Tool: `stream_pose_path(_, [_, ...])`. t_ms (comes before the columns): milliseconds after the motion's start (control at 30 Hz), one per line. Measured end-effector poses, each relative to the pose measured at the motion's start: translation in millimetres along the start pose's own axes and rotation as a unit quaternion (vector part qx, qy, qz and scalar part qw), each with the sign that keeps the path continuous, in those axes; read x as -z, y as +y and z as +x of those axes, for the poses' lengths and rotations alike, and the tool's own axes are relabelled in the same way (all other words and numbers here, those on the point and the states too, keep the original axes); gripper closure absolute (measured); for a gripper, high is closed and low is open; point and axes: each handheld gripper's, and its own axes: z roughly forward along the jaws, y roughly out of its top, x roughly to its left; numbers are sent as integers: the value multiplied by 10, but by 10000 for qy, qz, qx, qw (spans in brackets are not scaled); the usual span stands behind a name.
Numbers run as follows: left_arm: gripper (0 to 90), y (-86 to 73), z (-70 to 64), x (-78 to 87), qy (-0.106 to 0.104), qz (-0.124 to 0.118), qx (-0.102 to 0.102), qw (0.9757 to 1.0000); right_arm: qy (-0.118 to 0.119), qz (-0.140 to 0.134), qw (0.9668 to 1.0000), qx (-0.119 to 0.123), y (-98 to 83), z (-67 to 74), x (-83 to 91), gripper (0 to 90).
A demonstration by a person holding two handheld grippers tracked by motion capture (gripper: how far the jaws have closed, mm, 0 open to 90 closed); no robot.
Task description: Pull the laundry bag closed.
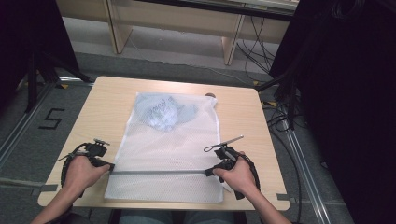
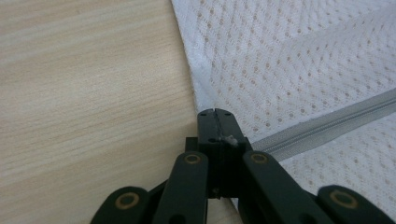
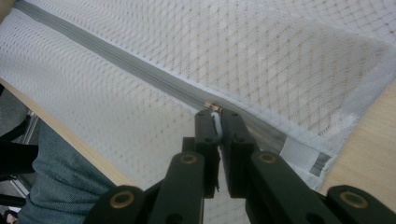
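A white mesh bag (image 1: 168, 149) lies flat on the wooden table (image 1: 107, 107) with a pale blue garment (image 1: 163, 114) inside its far end. A grey zipper (image 1: 159, 172) runs across the bag near the front edge. My left gripper (image 1: 110, 166) is shut on the bag's left edge, where the zipper (image 2: 327, 123) ends; the left gripper (image 2: 215, 112) has its jaws pressed together there. At the zipper's right end my right gripper (image 1: 208, 171) is shut on the zipper pull (image 3: 217, 122), a white tab pinched between the right gripper's (image 3: 214, 111) jaws.
A white label (image 3: 303, 156) is sewn at the bag's corner by the right end of the zipper. The person's jeans (image 3: 51, 186) show below the table's front edge. Bare wood (image 2: 93, 93) lies left of the bag. Black stands and cables surround the table.
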Motion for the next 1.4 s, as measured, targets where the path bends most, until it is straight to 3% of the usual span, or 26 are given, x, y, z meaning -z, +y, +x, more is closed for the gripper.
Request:
stream_pose_path(33, [899,0,0,0,0,0,1,10000,-23,30,9999,-151,-8,17,6,870])
stream_pose_path(133, [898,0,0,0,1,0,-2,10000,-52,-18,10000,-20,-16,-24,-5,870])
stream_pose_path(467, [898,1,0,0,1,2,-3,10000,3,-1,9999,-104,-48,-92,30,870])
stream_pose_path(733, [898,2,2,1,-5,10,-7,10000,16,28,9994,-344,-68,-140,70,869])
stream_pose_path(867, [899,3,2,0,-4,12,-7,10000,-5,-96,9998,-193,-71,-179,76,870])
stream_pose_path(1033, [899,2,3,0,-8,5,-1,10000,-64,-55,9996,-264,-74,-183,90,869])
stream_pose_path(1067, [899,1,1,-2,-8,-9,12,10000,7,-10,9994,-332,-76,-188,95,870])
stream_pose_path(1100, [899,2,-1,-3,-16,-15,22,10000,43,187,9969,-759,-77,-137,127,869])
stream_pose_path(1167, [899,1,-1,-3,-16,-18,25,10000,25,170,9975,-681,-86,-170,135,869])
stream_pose_path(1267, [899,2,-1,-4,-17,-18,26,10000,5,164,9969,-764,-99,-195,151,870])
stream_pose_path(1367, [898,2,2,0,-3,5,-3,10000,-86,-55,9991,-411,-116,-266,122,870])
stream_pose_path(1400, [899,2,3,0,-6,7,-5,10000,-72,-60,9992,-400,-119,-274,123,870])
